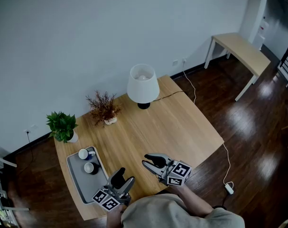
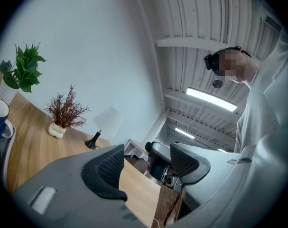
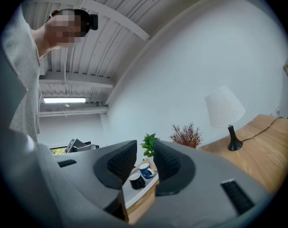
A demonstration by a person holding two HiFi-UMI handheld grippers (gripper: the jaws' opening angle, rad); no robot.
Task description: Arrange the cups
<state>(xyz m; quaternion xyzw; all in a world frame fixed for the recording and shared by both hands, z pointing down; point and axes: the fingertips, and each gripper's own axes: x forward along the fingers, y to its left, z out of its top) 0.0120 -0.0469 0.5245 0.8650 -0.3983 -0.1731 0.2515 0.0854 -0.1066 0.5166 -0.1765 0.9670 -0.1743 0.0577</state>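
Observation:
A grey tray point(image 1: 77, 179) lies at the left end of the wooden table point(image 1: 172, 122). On it stand a blue cup point(image 1: 86, 154) with a white inside and a black cup point(image 1: 91, 168). My left gripper point(image 1: 123, 177) hovers just right of the tray near the table's front edge, jaws open and empty. My right gripper point(image 1: 147, 161) is further right and points left toward the tray. In the right gripper view its jaws point(image 3: 144, 158) stand a little apart with nothing between them; the blue cup point(image 3: 144, 170) and black cup point(image 3: 136, 180) show beyond. The left gripper view point(image 2: 146, 158) shows open jaws.
A white lamp point(image 1: 143, 85), a dried twig plant point(image 1: 104, 108) and a green potted plant point(image 1: 63, 126) stand along the table's far edge. A cable runs off the table to a plug point(image 1: 227, 187) on the dark floor. A second table point(image 1: 241, 51) stands at the back right.

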